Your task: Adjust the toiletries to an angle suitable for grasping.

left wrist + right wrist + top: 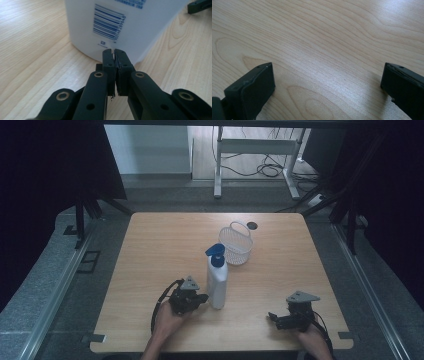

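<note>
A white pump bottle (217,282) with a blue pump head stands upright near the middle of the wooden table (150,250). My left gripper (202,298) sits just to its left, jaws shut with nothing between them. In the left gripper view the tips (114,52) lie close against the bottle's lower wall (85,27), below its barcode label; whether they touch it I cannot tell. My right gripper (272,318) rests near the front right of the table, jaws wide open. In the right gripper view only bare wood lies between its fingers (252,85).
A white mesh basket (236,243) with a handle stands behind the bottle, toward the table's far side. A small dark round hole (252,225) sits near the far edge. A white metal frame and cables lie on the floor beyond.
</note>
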The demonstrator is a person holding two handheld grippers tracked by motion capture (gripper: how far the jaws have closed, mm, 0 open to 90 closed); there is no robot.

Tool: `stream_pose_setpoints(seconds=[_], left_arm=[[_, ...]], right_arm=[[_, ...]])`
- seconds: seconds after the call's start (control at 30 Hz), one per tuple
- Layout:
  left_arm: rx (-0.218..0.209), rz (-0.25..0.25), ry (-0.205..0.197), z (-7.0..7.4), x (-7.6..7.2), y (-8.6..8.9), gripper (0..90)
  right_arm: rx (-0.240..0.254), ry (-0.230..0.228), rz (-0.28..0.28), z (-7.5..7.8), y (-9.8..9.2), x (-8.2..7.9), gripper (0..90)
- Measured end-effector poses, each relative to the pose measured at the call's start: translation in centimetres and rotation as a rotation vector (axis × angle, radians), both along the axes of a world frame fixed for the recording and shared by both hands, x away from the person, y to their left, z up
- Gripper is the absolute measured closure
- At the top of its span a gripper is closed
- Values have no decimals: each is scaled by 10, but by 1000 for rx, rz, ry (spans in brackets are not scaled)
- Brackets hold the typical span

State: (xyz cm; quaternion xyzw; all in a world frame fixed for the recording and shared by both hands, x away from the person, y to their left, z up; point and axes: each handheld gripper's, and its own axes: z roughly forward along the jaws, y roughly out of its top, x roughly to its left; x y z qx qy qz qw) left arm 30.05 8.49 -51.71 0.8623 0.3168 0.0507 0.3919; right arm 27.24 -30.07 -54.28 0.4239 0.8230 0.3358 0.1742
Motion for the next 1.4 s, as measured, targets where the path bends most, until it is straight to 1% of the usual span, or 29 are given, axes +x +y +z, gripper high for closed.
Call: stream_pose_setpoints(seconds=[0.3,0.33,0.4,0.47,0.6,0.63,0.67,0.7,0.73,0.77,0.87,1.07,1.17,1.2,1.27,1.3,1.33,1.4], left_arm=[[-7,-35,6,0,-2,-12,854],[1,-42,4,0,-2,-13,854],[-3,-48,3,0,-3,-16,854],[3,-57,2,1,-3,-19,855],[-9,-77,2,2,-3,-27,857],[-8,-87,0,3,-4,-33,859],[-8,-87,0,3,-4,-33,860],[5,-98,-9,2,-3,-38,863],[5,-98,-9,2,-3,-38,868],[20,-104,-13,2,-3,-41,868],[29,-106,-17,-1,-2,-45,885],[41,-96,-23,2,-4,-39,891],[36,-94,-20,3,-6,-34,883],[37,-90,-20,3,-8,-32,845],[52,-80,-25,3,-11,-25,805],[52,-80,-25,3,-11,-25,784],[54,-75,-27,2,-12,-23,784],[64,-63,-28,0,-15,-19,727]], right_arm=[[0,-1,0,0,0,0,0],[0,-1,0,0,0,0,0],[1,1,0,0,0,0,0],[1,1,-1,0,0,0,0],[1,1,-1,0,0,0,0],[1,1,-1,0,0,0,0],[1,1,-1,0,0,0,0],[1,0,0,0,0,0,0],[1,0,0,0,0,0,0],[1,0,0,0,0,0,0],[1,0,0,0,0,0,0],[0,-1,1,0,0,0,0],[0,-1,0,0,0,0,0],[0,-1,0,0,0,0,0],[0,-1,0,0,0,0,0],[0,-1,0,0,0,0,0],[0,-1,0,0,0,0,0],[1,0,0,0,0,0,0]])
